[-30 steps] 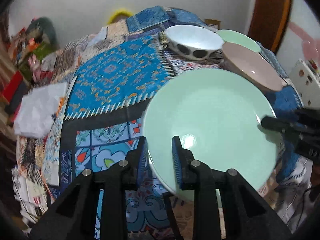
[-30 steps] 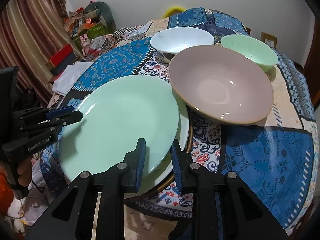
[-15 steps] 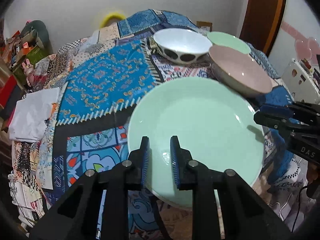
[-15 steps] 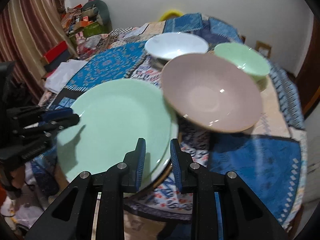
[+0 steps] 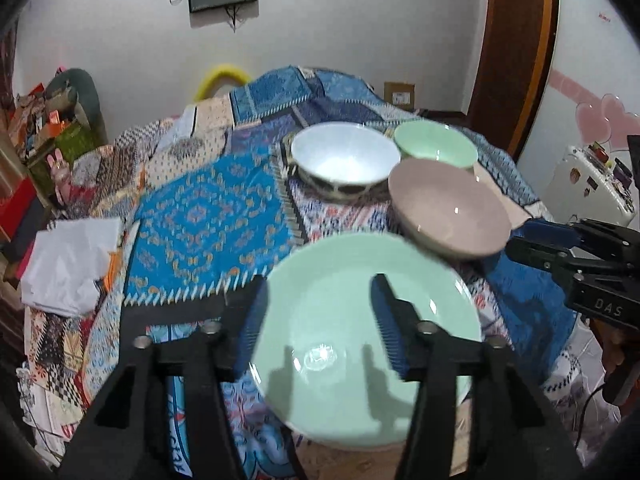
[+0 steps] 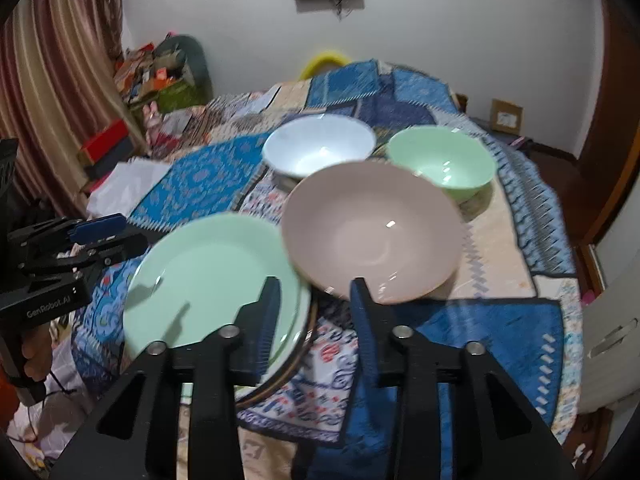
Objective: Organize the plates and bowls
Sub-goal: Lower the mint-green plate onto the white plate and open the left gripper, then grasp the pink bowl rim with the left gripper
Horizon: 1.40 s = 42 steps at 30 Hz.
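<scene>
A mint green plate (image 5: 360,332) (image 6: 208,280) lies on top of a stack of plates at the near table edge. A pink bowl (image 5: 448,212) (image 6: 372,232) sits just behind it, with a white bowl (image 5: 344,160) (image 6: 320,144) and a small green bowl (image 5: 436,144) (image 6: 444,160) further back. My left gripper (image 5: 316,320) is open and empty above the plate's near side. My right gripper (image 6: 314,312) is open and empty, above the plate's right rim and the pink bowl's near edge. Each gripper shows in the other's view, the right (image 5: 560,252) and the left (image 6: 100,236).
The round table (image 5: 208,220) has a blue patterned patchwork cloth. White folded paper (image 5: 72,256) lies at its left edge. Clutter and boxes (image 6: 160,76) stand by the far left wall, a wooden door (image 5: 516,52) at the right.
Both grippers opened, let go of the green plate and pulled back and up. The plate now rests on the stack.
</scene>
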Tool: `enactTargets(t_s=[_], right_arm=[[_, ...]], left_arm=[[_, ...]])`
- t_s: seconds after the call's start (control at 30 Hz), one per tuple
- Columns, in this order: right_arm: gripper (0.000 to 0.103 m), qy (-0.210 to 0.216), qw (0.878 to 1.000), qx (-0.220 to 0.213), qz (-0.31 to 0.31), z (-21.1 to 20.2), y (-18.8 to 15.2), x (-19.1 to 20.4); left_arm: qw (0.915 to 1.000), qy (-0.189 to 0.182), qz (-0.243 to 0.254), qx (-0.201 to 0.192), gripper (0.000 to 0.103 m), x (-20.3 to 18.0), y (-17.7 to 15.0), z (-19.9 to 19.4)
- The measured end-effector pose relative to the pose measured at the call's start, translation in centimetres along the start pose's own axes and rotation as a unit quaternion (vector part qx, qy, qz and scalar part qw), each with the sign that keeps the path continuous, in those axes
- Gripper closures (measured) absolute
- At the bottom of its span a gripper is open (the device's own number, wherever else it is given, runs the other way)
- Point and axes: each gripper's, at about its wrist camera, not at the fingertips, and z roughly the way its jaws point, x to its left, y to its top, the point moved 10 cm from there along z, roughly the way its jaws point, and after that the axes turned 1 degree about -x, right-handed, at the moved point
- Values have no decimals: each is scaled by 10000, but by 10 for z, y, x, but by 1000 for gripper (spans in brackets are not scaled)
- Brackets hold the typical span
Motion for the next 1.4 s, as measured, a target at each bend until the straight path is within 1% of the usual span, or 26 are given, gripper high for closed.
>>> enactTargets(t_s=[0.03, 0.1, 0.13, 0.17, 0.2, 0.23, 0.3, 0.4, 0.47, 0.57, 0.7, 0.77, 0.8, 0.83, 0.87, 0.9, 0.93, 0.97, 1.0, 1.03, 1.07, 1.13, 1.17, 1.23, 1.33, 1.4], right_arm=[[55, -65, 9999, -76, 47, -4, 4, -7], [44, -191, 9995, -217, 133, -9, 11, -17], [41, -264, 9991, -288, 170, -12, 14, -24], [38, -318, 9987, -334, 198, -13, 17, -29], [37, -395, 9982, -377, 235, -14, 19, -35], [37, -453, 9978, -402, 263, -15, 20, -40], [37, -519, 9972, -415, 350, -14, 24, -52], [37, -590, 9963, -411, 464, -11, 25, -65], [37, -643, 9957, -380, 541, -5, 24, -74], [37, -639, 9953, -326, 657, 4, 22, -84], [37, -561, 9949, -216, 811, 22, 18, -93], [37, -496, 9947, -156, 884, 32, 15, -96], [37, -467, 9947, -118, 911, 37, 13, -97], [37, -418, 9947, -73, 938, 42, 11, -97], [40, -393, 9945, -57, 966, 45, 10, -98], [45, -374, 9943, -39, 996, 49, 8, -98], [48, -342, 9943, -11, 1010, 52, 6, -99], [53, -290, 9943, 35, 1028, 55, 4, -99], [58, -233, 9941, 72, 1055, 58, 2, -99], [60, -187, 9940, 104, 1075, 60, 0, -98], [63, -145, 9939, 133, 1088, 61, 0, -97], [65, -72, 9935, 167, 1119, 63, -3, -96], [65, -51, 9934, 176, 1132, 64, -4, -96], [65, -19, 9931, 203, 1154, 65, -6, -94], [66, 23, 9927, 205, 1187, 68, -7, -92], [76, 82, 9927, 223, 1182, 69, -7, -90]], left_arm=[[10000, -18, -6, -29, 34, -3, 6, 1], [9999, -89, -36, -53, 31, -7, 14, 3], [9999, -115, -51, -45, 30, -10, 20, 6], [9999, -126, -56, -35, 26, -12, 22, 8], [9999, -147, -63, -8, 20, -15, 27, 13], [9998, -175, -63, -4, 17, -17, 30, 17], [9998, -206, -66, 7, 16, -22, 37, 25], [9999, -150, -26, 66, 15, -28, 45, 42], [9997, -202, 4, 135, 15, -36, 50, 56], [9995, -209, 45, 248, 15, -41, 52, 74], [9992, -45, 230, 318, 15, -50, 56, 102], [9989, -69, 284, 369, 16, -54, 54, 111], [9985, -141, 288, 447, 19, -58, 53, 118], [9981, -195, 279, 505, 23, -60, 51, 122], [9977, -241, 267, 569, 27, -62, 50, 126], [9970, -290, 257, 677, 33, -64, 48, 133], [9963, -328, 233, 760, 39, -65, 46, 138], [9958, -355, 206, 813, 41, -66, 44, 141], [9952, -395, 158, 886, 47, -66, 42, 145], [9941, -457, 105, 975, 53, -67, 40, 149], [9932, -512, 72, 1039, 56, -68, 38, 151], [9914, -618, 30, 1150, 66, -70, 35, 156], [9907, -684, 15, 1174, 67, -72, 34, 157], [9890, -835, -9, 1218, 76, -78, 33, 157], [9865, -993, -4, 1304, 85, -85, 31, 160], [9862, -994, 20, 1325, 85, -89, 31, 160]])
